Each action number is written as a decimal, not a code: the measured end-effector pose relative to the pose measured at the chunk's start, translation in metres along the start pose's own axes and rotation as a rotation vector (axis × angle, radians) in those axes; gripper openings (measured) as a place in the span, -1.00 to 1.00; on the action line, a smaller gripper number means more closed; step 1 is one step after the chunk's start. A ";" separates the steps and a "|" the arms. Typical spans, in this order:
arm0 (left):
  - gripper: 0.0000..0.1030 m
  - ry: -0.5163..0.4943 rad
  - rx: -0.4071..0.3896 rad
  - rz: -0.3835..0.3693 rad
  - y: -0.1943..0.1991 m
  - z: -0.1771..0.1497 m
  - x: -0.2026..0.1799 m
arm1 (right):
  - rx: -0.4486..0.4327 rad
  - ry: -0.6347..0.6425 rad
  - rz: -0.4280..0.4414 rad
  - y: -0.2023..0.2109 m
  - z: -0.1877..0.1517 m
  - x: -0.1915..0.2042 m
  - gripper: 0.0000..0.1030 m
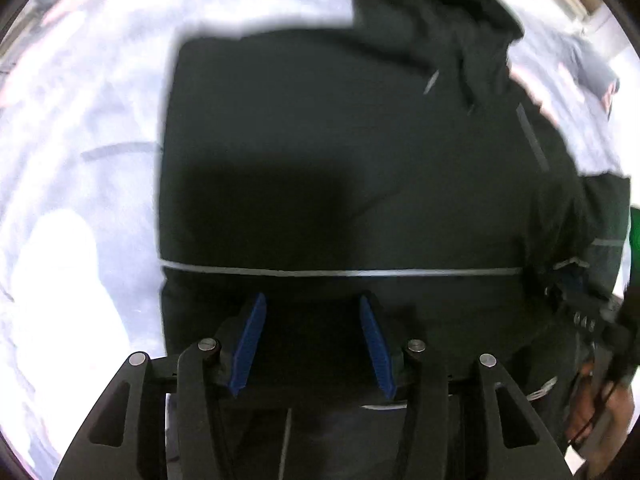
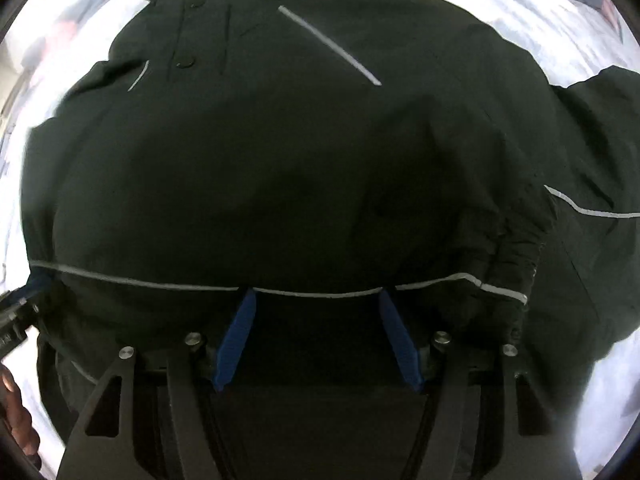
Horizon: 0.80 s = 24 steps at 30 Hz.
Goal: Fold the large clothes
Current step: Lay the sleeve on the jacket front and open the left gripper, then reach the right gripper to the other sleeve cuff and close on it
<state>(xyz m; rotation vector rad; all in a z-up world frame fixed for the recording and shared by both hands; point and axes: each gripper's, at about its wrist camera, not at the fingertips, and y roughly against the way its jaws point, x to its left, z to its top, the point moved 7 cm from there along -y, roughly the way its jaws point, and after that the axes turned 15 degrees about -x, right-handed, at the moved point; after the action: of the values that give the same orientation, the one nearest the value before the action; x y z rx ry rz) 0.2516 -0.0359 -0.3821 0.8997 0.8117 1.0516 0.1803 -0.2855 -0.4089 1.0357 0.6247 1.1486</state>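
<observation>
A large black jacket (image 1: 320,140) with thin grey reflective stripes lies spread on a pale surface; it also fills the right wrist view (image 2: 280,160), with its snap placket and collar at the far end. My left gripper (image 1: 313,304) is open, its blue pads (image 1: 250,340) apart just above the jacket's hem side of the horizontal stripe (image 1: 340,273). My right gripper (image 2: 318,298) is open too, its blue pads (image 2: 236,340) apart at the stripe (image 2: 320,294) near the hem. Neither holds any cloth. A sleeve (image 2: 592,200) lies out to the right.
The pale wrinkled sheet (image 1: 80,140) covers the surface around the jacket. The other gripper and a hand (image 1: 600,380) show at the right edge of the left wrist view. A hand (image 2: 16,420) shows at the left edge of the right wrist view.
</observation>
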 end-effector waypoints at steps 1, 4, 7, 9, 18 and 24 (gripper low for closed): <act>-0.03 -0.012 -0.004 0.012 -0.001 0.000 -0.002 | 0.008 0.007 -0.013 0.003 0.001 0.002 0.29; -0.02 -0.038 -0.021 0.034 0.011 0.009 -0.015 | 0.015 -0.002 -0.010 0.023 0.002 0.004 0.29; -0.02 -0.007 -0.071 -0.049 0.040 0.011 -0.031 | -0.018 -0.052 0.015 0.061 -0.002 0.000 0.29; -0.02 -0.002 -0.110 -0.086 0.066 0.005 -0.038 | -0.051 -0.079 0.022 0.092 -0.011 -0.004 0.29; -0.02 -0.106 -0.276 -0.131 0.161 -0.025 -0.063 | -0.159 -0.136 -0.025 0.193 -0.045 -0.027 0.29; -0.01 -0.148 -0.367 -0.126 0.210 -0.031 -0.093 | -0.240 -0.131 0.001 0.228 -0.043 -0.045 0.30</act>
<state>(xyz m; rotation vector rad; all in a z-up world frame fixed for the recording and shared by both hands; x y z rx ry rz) 0.1207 -0.0690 -0.1935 0.5983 0.5220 0.9710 0.0310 -0.3004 -0.2258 0.8972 0.3728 1.1171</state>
